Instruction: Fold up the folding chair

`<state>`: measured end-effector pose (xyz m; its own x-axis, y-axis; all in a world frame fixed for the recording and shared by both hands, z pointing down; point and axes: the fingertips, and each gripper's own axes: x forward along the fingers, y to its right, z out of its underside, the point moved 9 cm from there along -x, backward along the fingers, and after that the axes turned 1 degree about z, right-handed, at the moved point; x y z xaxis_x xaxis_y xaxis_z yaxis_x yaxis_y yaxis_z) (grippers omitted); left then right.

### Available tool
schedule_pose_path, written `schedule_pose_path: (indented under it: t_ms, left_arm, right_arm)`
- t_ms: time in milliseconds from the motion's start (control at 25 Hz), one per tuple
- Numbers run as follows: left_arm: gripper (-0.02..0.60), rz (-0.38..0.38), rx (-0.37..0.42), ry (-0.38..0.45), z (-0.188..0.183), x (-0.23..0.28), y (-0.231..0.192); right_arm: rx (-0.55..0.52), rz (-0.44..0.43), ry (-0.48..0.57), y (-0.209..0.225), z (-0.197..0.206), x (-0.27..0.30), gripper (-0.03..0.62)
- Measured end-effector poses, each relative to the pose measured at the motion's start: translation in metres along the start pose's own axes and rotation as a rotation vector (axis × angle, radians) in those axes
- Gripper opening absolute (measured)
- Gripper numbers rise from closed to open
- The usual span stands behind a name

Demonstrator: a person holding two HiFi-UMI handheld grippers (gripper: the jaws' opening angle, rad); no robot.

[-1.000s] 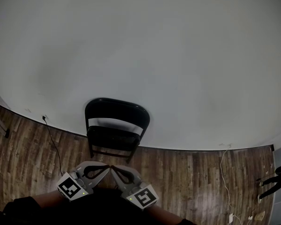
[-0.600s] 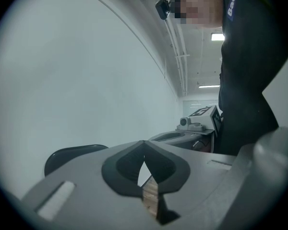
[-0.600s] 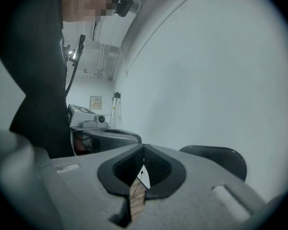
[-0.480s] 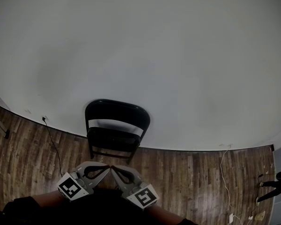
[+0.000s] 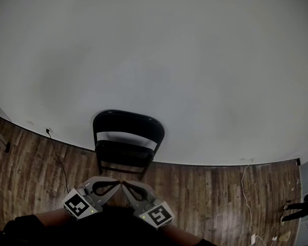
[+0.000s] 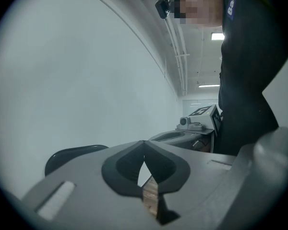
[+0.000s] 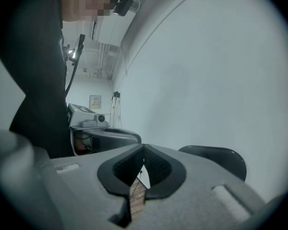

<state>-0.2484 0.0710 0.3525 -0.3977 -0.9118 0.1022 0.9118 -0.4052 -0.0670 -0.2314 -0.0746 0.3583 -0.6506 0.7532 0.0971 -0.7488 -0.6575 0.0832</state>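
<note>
A black folding chair (image 5: pixel 126 142) stands unfolded against the white wall, its seat facing me. Both grippers are held low in front of me, well short of the chair, tips almost meeting. My left gripper (image 5: pixel 118 182) is shut and empty; in its own view the left gripper (image 6: pixel 144 143) points past the chair's backrest (image 6: pixel 72 156). My right gripper (image 5: pixel 125 183) is shut and empty too; from the right gripper (image 7: pixel 144 147) the chair back (image 7: pixel 216 159) shows at the right.
Wooden floor (image 5: pixel 205 188) runs up to the white wall (image 5: pixel 154 60). A black cable (image 5: pixel 55 150) hangs from a wall socket left of the chair, a white cable (image 5: pixel 246 193) lies at the right. A dark object (image 5: pixel 300 206) sits at the far right edge.
Neither gripper nor the chair has moved. The dark object at the far right edge has shifted a little further out of view.
</note>
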Motion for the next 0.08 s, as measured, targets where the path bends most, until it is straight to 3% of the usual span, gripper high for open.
schedule_pose_path:
  t_ms: [80]
  left_arm:
    - [0.0,0.0,-0.003,0.0,0.0002,0.0001,-0.0014]
  right_arm:
    - [0.0,0.002,-0.003,0.0004,0.0002,0.0013,0.002]
